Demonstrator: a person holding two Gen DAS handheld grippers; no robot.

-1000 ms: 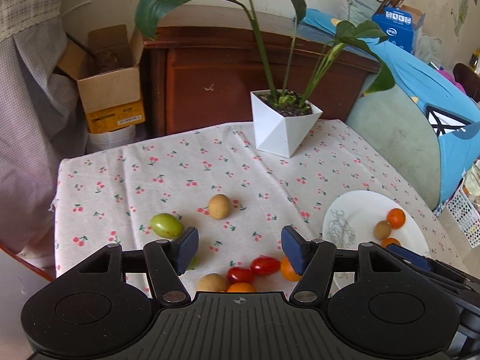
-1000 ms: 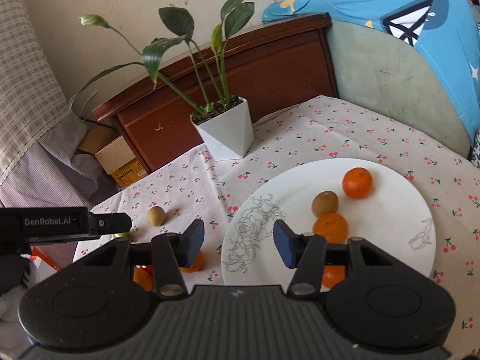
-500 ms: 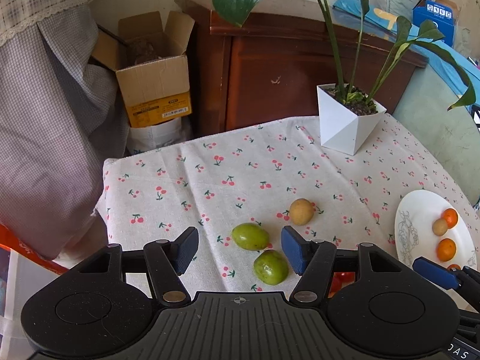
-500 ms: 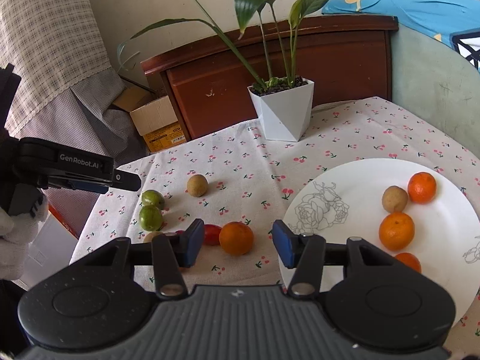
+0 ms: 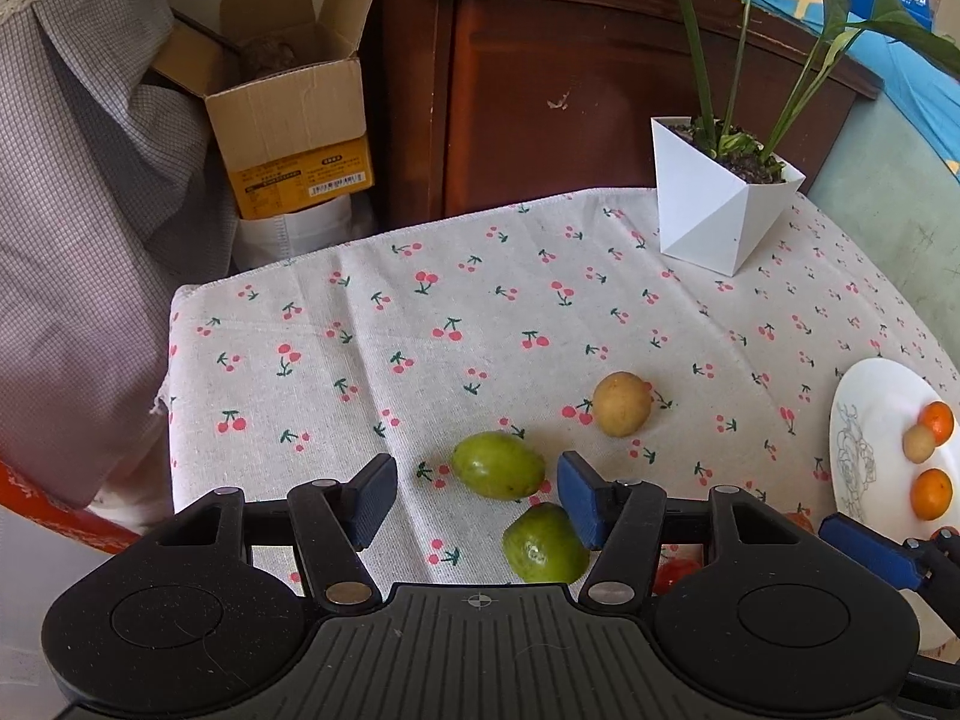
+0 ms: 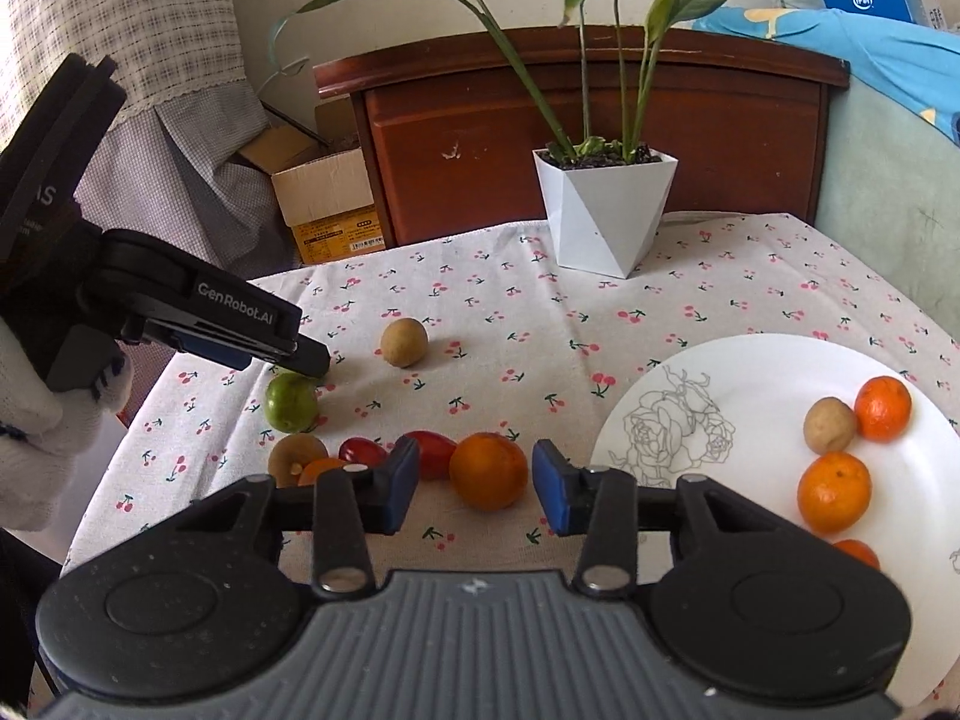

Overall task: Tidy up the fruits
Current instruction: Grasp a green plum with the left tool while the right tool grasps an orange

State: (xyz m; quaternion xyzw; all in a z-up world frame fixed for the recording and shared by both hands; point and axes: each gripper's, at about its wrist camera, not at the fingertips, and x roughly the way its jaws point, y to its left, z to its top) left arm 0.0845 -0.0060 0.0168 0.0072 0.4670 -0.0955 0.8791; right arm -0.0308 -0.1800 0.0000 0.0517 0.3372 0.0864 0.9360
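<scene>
My left gripper (image 5: pixel 477 495) hangs low over the cherry-print cloth, jaws closing, a green fruit (image 5: pixel 498 465) between them with gaps on both sides. A second green fruit (image 5: pixel 543 543) lies under its right finger. My right gripper (image 6: pixel 475 492) is closing around an orange (image 6: pixel 489 471) on the cloth; the pads do not press it. Beside that orange lie red tomatoes (image 6: pixel 429 453), a brown fruit (image 6: pixel 297 456) and a tan fruit (image 6: pixel 405 342). The white plate (image 6: pixel 720 372) on the right holds oranges (image 6: pixel 834 492) and a tan fruit (image 6: pixel 830 425).
A white planter (image 6: pixel 603 210) with tall leaves stands at the back of the table. Behind it is a wooden cabinet (image 5: pixel 600 108), with an open cardboard box (image 5: pixel 288 114) on the left. A gloved hand (image 6: pixel 36 420) holds the left gripper (image 6: pixel 312 360).
Both views swung left. The left gripper came down over the two green fruits. The right gripper left the plate and reached the orange on the cloth, its jaws narrower.
</scene>
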